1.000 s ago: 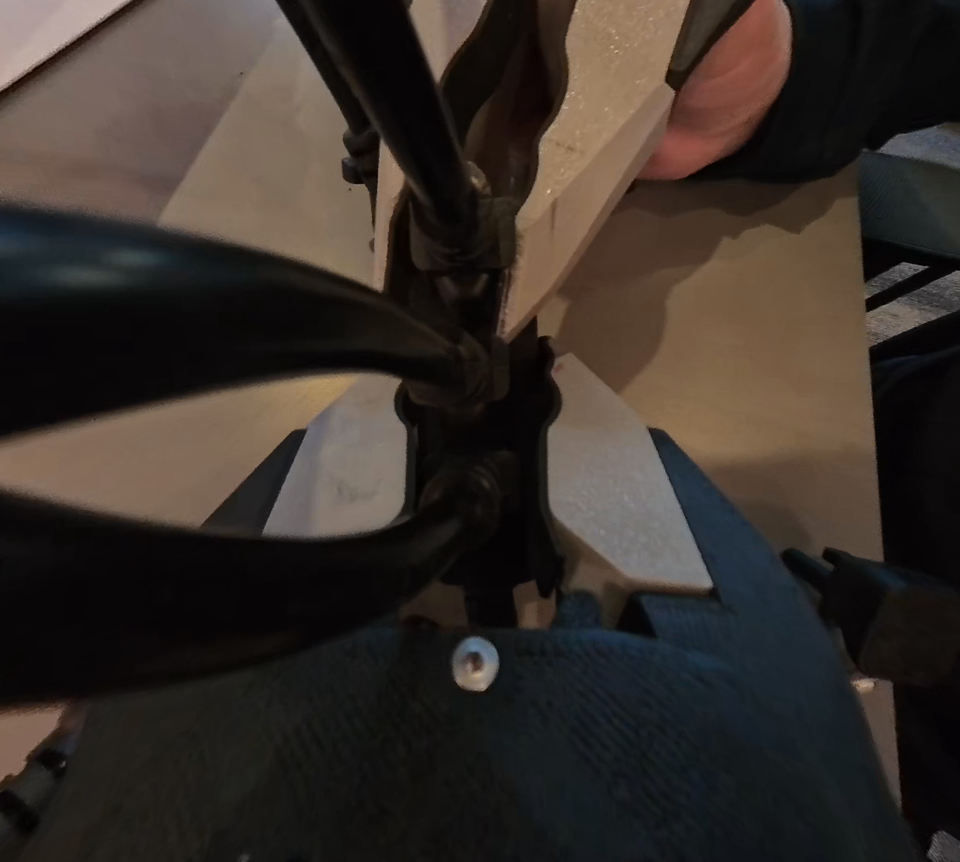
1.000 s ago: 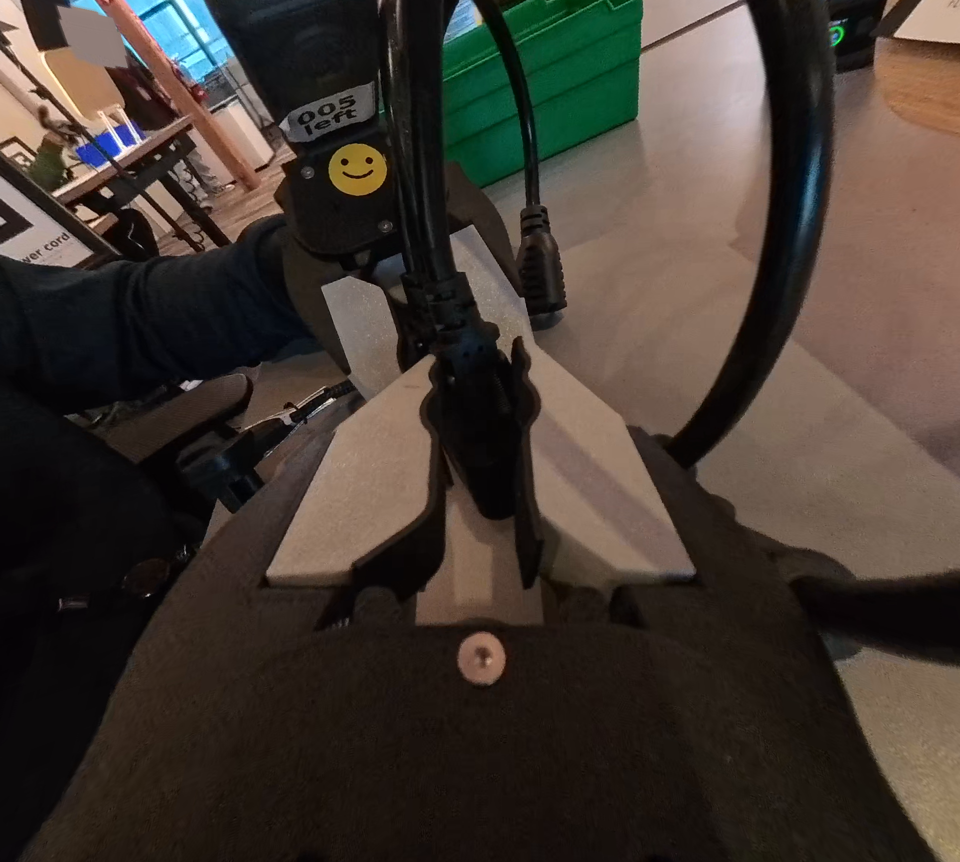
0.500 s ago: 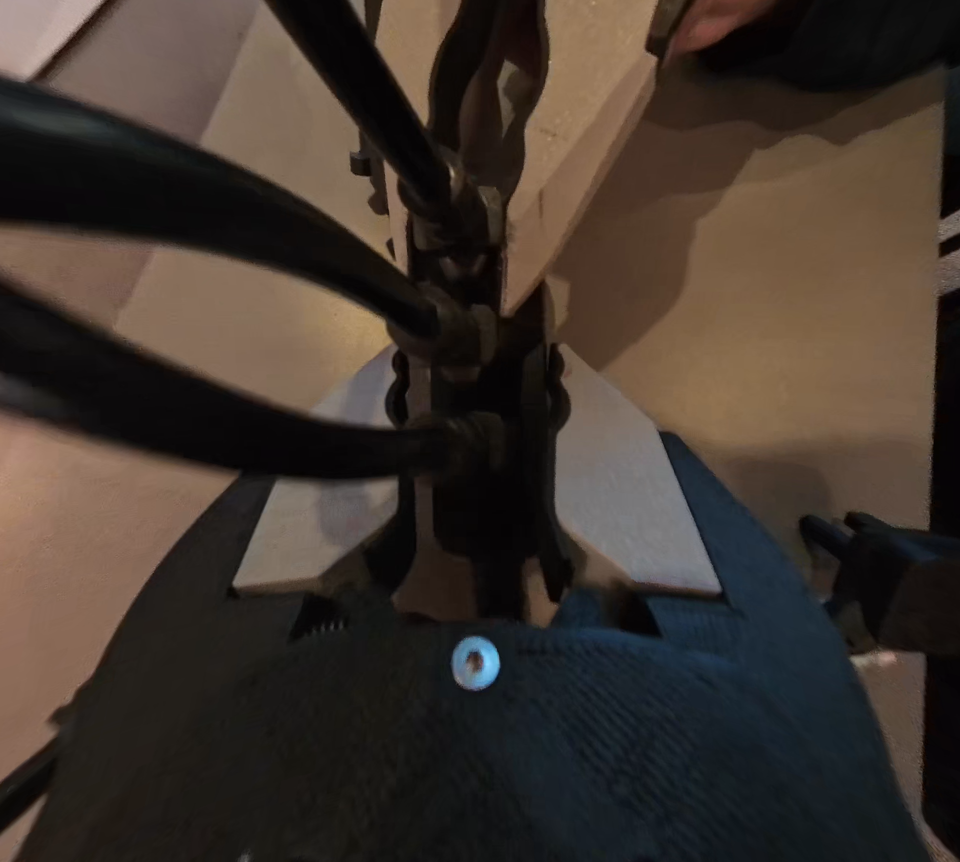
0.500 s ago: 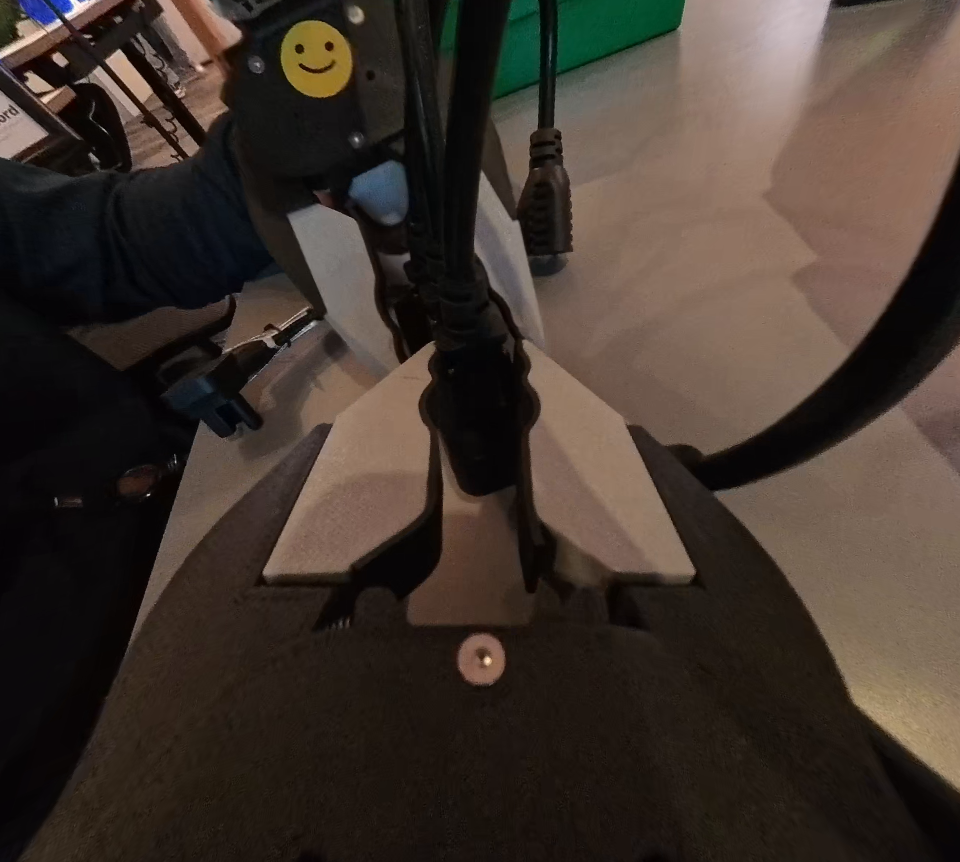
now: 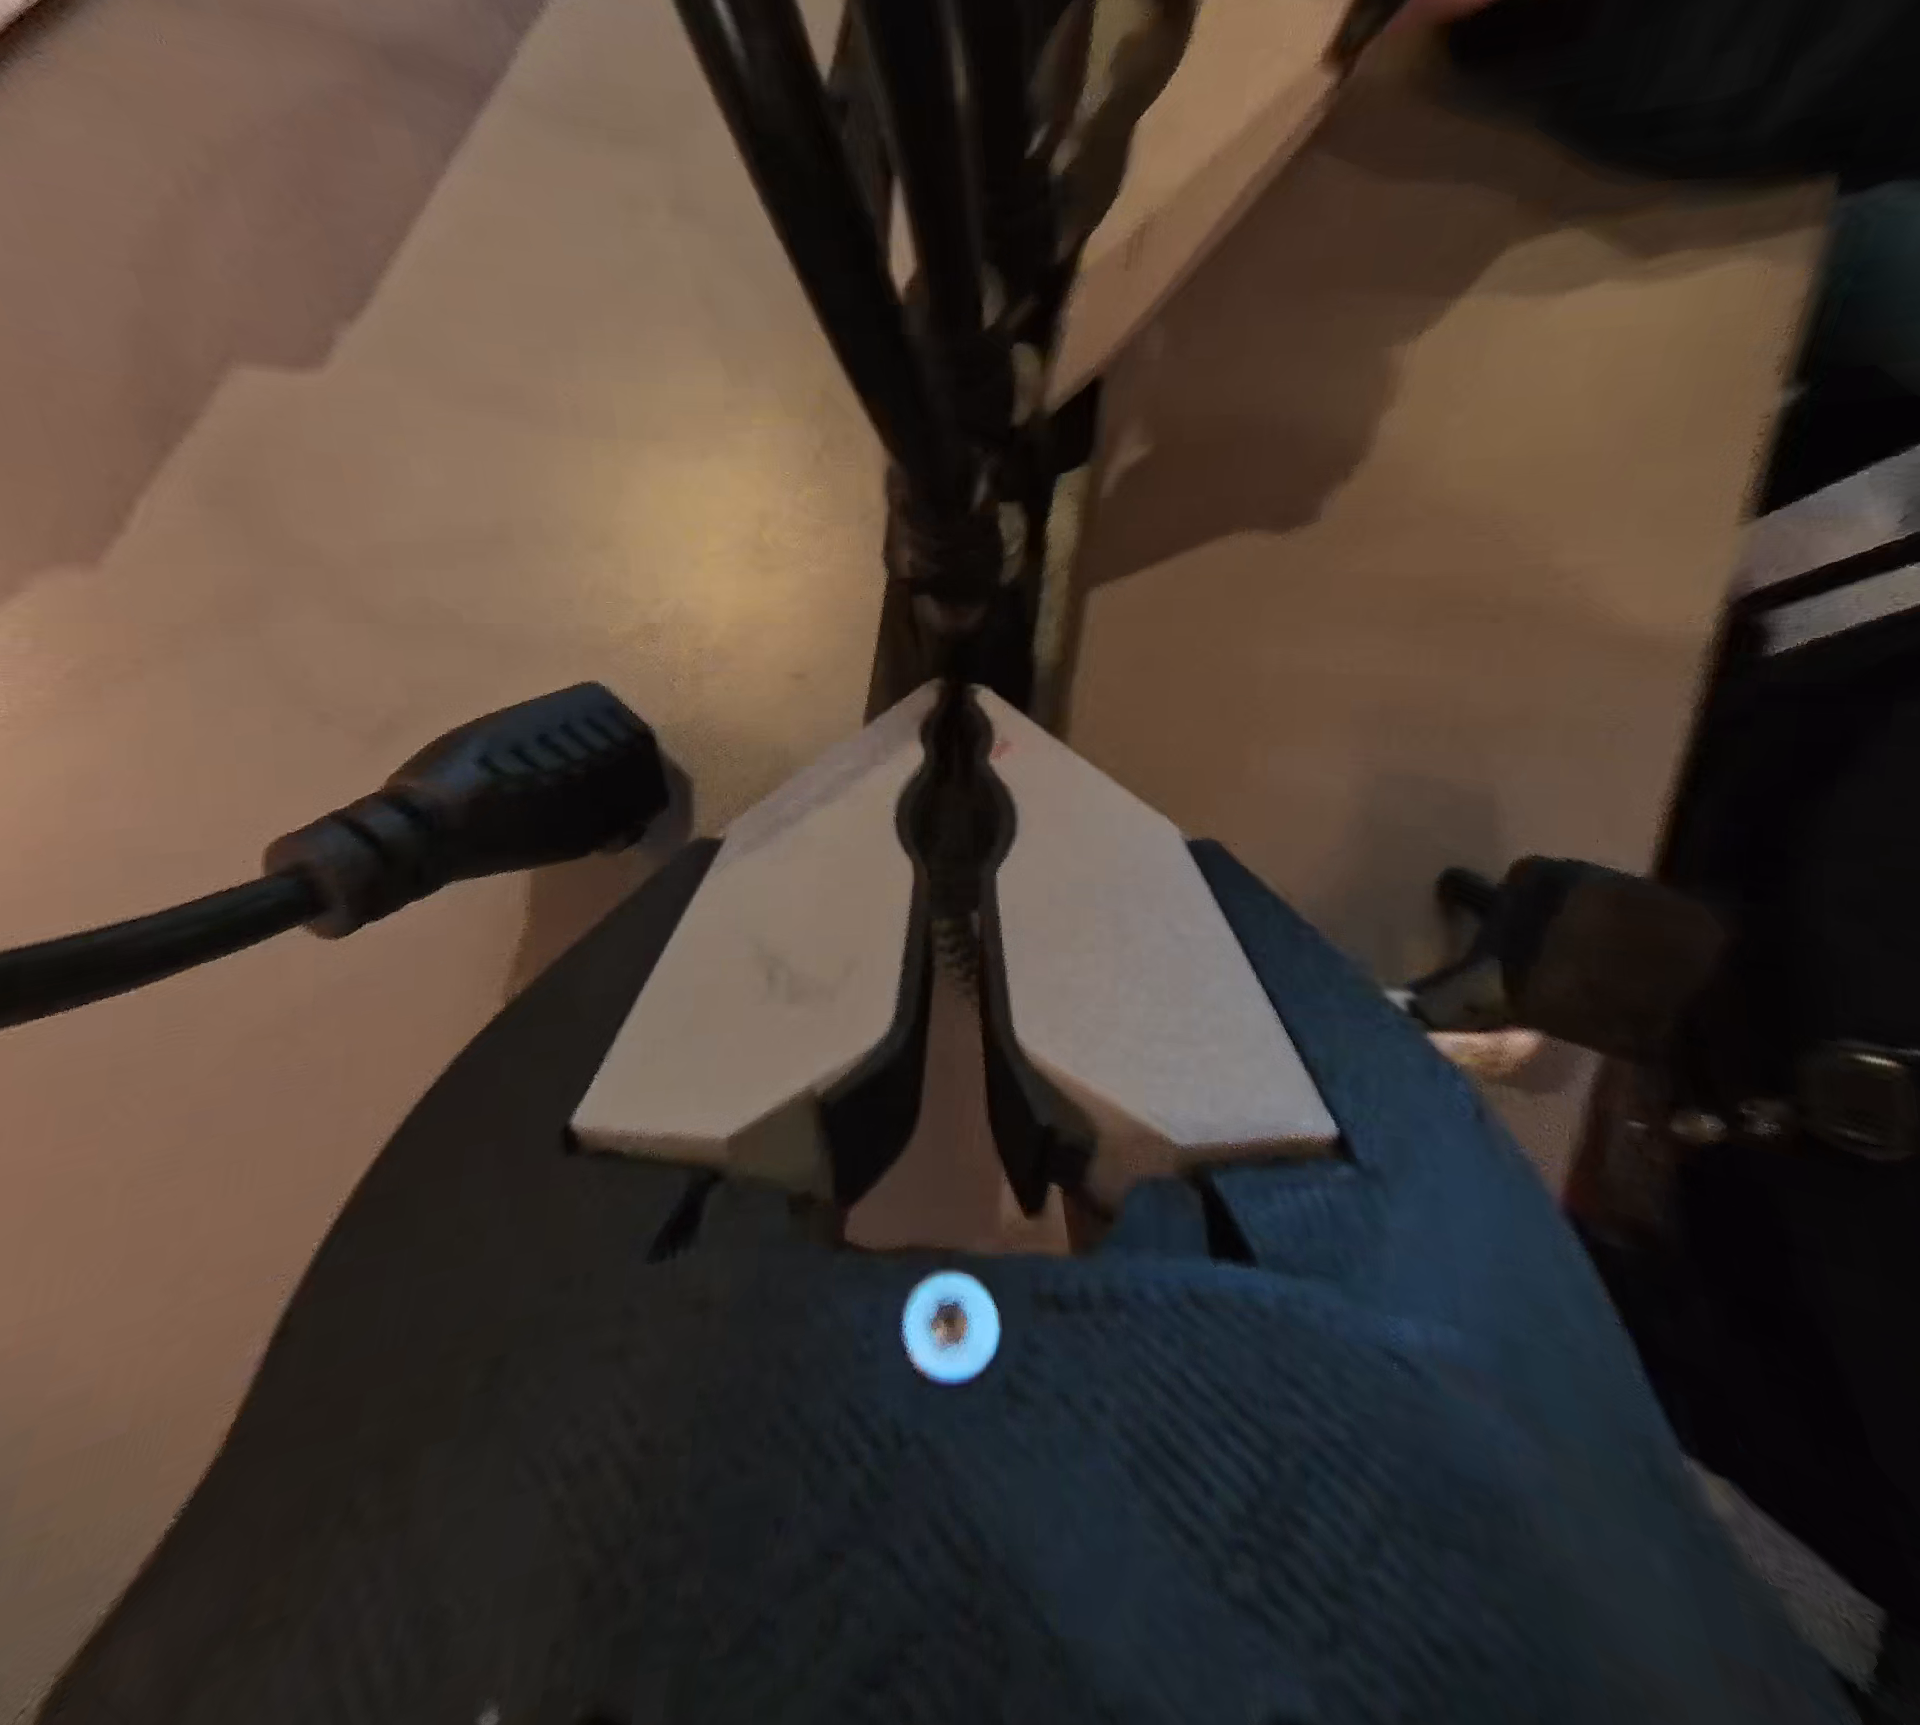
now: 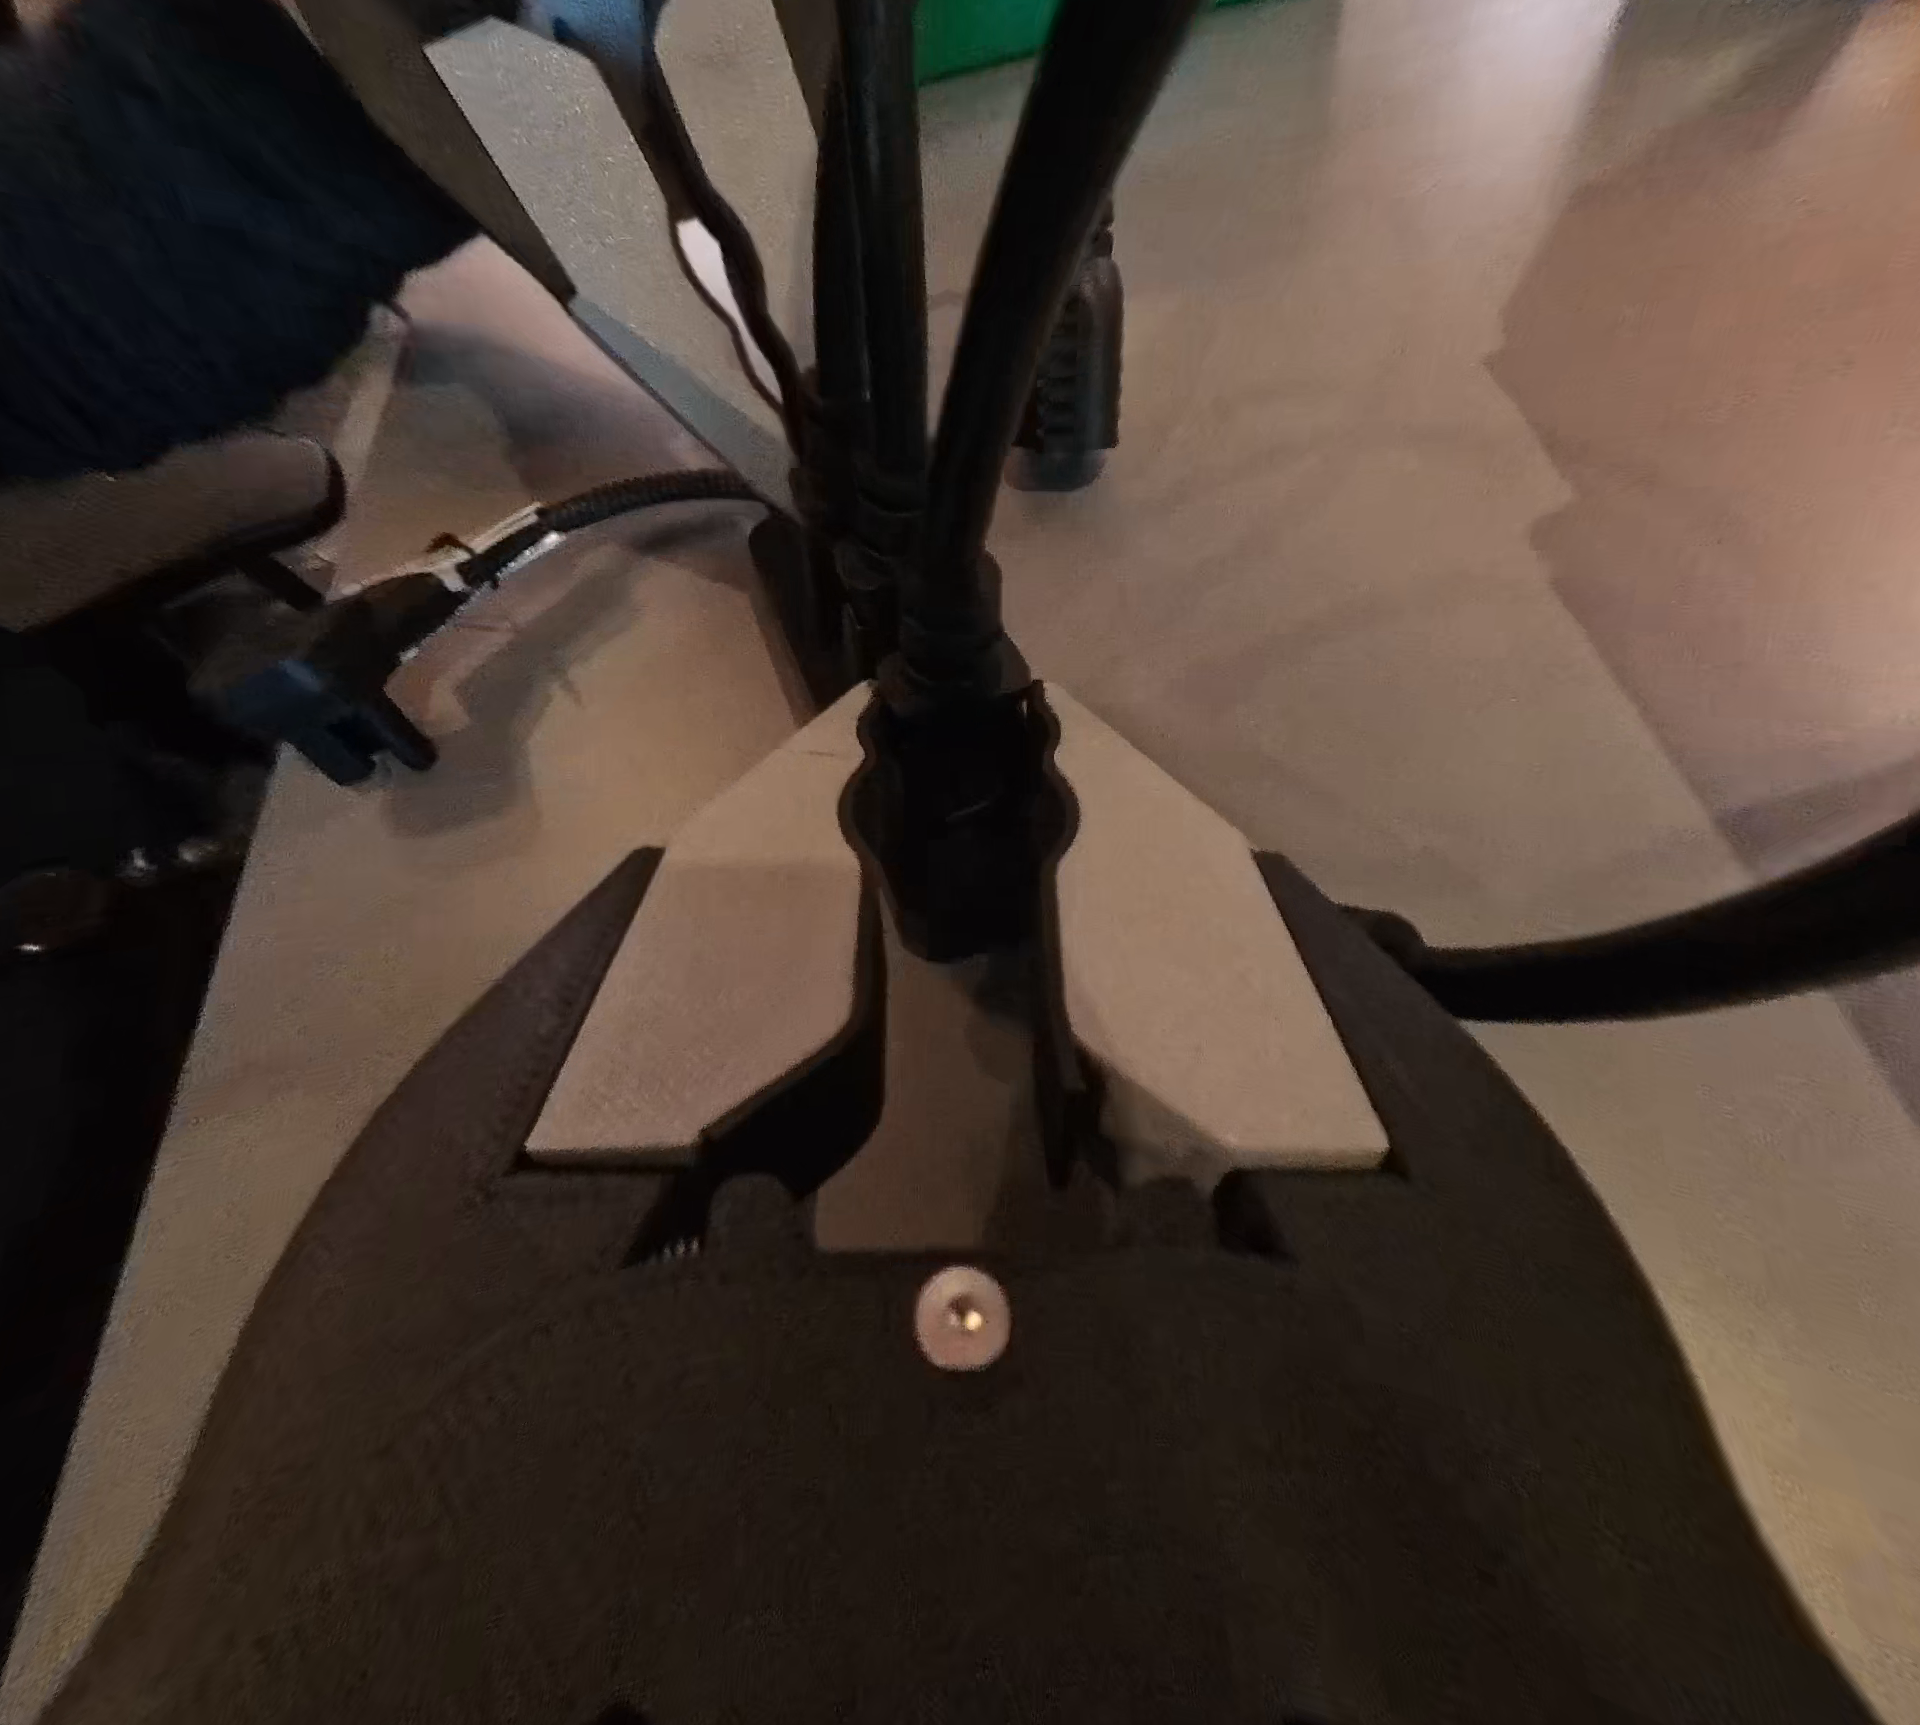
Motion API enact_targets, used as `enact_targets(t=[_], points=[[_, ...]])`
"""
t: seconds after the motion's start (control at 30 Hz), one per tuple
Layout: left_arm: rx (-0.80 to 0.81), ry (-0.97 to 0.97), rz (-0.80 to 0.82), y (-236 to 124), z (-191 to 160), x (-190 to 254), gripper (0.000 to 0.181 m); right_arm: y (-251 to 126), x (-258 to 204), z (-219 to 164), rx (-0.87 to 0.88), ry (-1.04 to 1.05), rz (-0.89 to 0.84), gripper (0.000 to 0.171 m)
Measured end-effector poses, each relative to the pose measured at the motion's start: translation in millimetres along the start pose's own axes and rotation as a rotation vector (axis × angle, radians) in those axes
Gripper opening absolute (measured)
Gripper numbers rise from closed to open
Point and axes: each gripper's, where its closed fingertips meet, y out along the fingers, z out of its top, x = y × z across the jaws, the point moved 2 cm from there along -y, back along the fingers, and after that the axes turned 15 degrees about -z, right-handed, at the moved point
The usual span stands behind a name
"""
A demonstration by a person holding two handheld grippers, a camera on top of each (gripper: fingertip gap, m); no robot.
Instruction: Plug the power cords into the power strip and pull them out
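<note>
A bundle of black cords (image 6: 883, 345) hangs upright above the desk (image 6: 1351, 532), its long axis vertical, directly ahead of both my tools. My right tool (image 6: 956, 719) is clamped on a black plug (image 6: 956, 834) at the bundle's lower end. My left tool (image 5: 961, 709) faces it from the opposite side, closed on nothing I can see, its tips just short of the bundle. A loose plug (image 5: 520, 792) lies on the desk to its left. I cannot see a power strip in either view.
</note>
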Motion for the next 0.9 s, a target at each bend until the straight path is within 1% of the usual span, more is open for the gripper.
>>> enact_targets(t=[0.03,0.07,0.2,0.3,0.4,0.5,0.63,0.7,0.73,0.8,0.87,0.9], points=[[-0.058,0.003,0.056,3.9,-3.5,-4.1,0.0,-0.2,-0.4,-1.8,-0.013,-0.034,-0.019,0.023],[-0.075,0.008,0.095,5.4,-1.1,-6.1,0.0,-0.4,-0.9,-4.1,-0.027,-0.07,-0.038,0.023],[-0.227,0.065,0.166,9.6,0.4,-2.2,0.0,-1.9,-3.5,-8.4,-0.044,-0.163,-0.076,0.023],[-0.345,0.093,0.142,11.9,-1.2,8.5,0.0,-1.5,-3.5,-9.2,-0.052,-0.156,-0.074,0.023],[-0.38,0.081,0.137,14.6,0.0,12.5,0.0,-1.3,-1.3,-9.7,-0.047,-0.146,-0.075,0.023],[-0.334,0.074,0.187,13.9,1.0,8.5,0.0,-0.9,-0.3,-10.3,-0.042,-0.093,-0.046,0.023],[-0.187,0.008,0.257,7.7,-3.3,-8.8,0.0,-3.1,-0.4,-11.4,-0.044,-0.098,-0.015,0.024],[-0.092,-0.047,0.191,15.0,-4.0,-4.4,0.0,-4.8,2.5,-11.3,-0.054,-0.094,-0.03,0.024],[-0.074,-0.064,0.174,16.5,-5.3,-2.3,0.0,-5.1,4.5,-11.0,-0.06,-0.085,-0.039,0.025],[-0.079,-0.062,0.121,19.4,-8.8,9.0,0.0,-3.6,8.3,-9.8,-0.061,-0.068,-0.06,0.031],[-0.111,-0.039,0.081,24.8,-13.3,20.1,0.0,-0.5,9.4,-7.7,-0.046,-0.064,-0.077,0.026],[-0.142,-0.026,0.055,29.8,-17.2,26.1,0.0,0.9,9.6,-6.2,-0.035,-0.061,-0.085,0.021]])
